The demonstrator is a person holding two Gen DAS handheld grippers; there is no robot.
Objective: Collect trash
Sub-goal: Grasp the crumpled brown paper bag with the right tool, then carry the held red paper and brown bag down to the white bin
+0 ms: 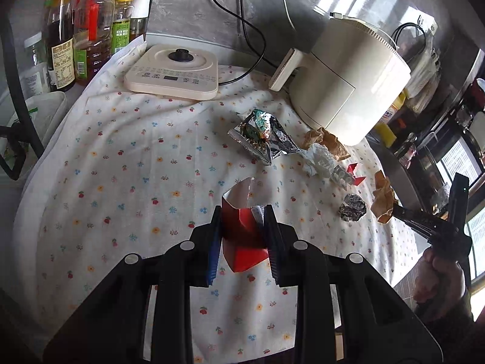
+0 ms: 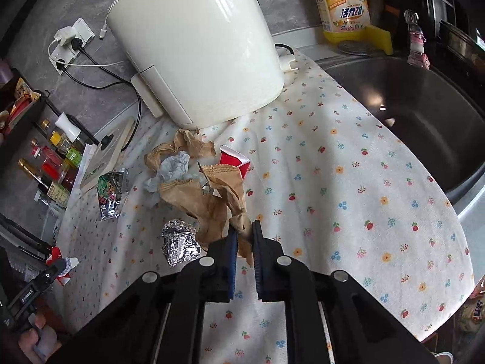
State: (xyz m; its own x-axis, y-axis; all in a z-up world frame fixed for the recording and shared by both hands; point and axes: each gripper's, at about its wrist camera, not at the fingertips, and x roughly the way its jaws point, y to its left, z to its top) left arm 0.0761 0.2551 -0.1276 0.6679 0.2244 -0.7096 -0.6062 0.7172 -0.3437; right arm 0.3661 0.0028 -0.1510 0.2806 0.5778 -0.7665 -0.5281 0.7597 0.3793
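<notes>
My left gripper [image 1: 242, 212] is shut on a red and white carton scrap [image 1: 242, 233], held above the flowered cloth [image 1: 121, 182]. My right gripper [image 2: 244, 227] is shut on crumpled brown paper [image 2: 212, 194]; it also shows in the left wrist view [image 1: 383, 203]. On the cloth lie a foil ball [image 2: 180, 242] [image 1: 353, 207], a silver snack bag [image 1: 260, 135] [image 2: 110, 195], a white tissue [image 2: 169, 173] [image 1: 318, 157], more brown paper [image 2: 182, 145] [image 1: 326, 142] and a red carton piece [image 2: 233, 160] [image 1: 353, 173].
A cream air fryer [image 1: 348, 75] [image 2: 197, 39] stands at the back. A cream hob [image 1: 172, 72] and several bottles [image 1: 78, 30] are at the left. A steel sink [image 2: 409, 106] lies to the right, with yellow detergent [image 2: 342, 3] behind. Cables [image 1: 242, 24] run along the wall.
</notes>
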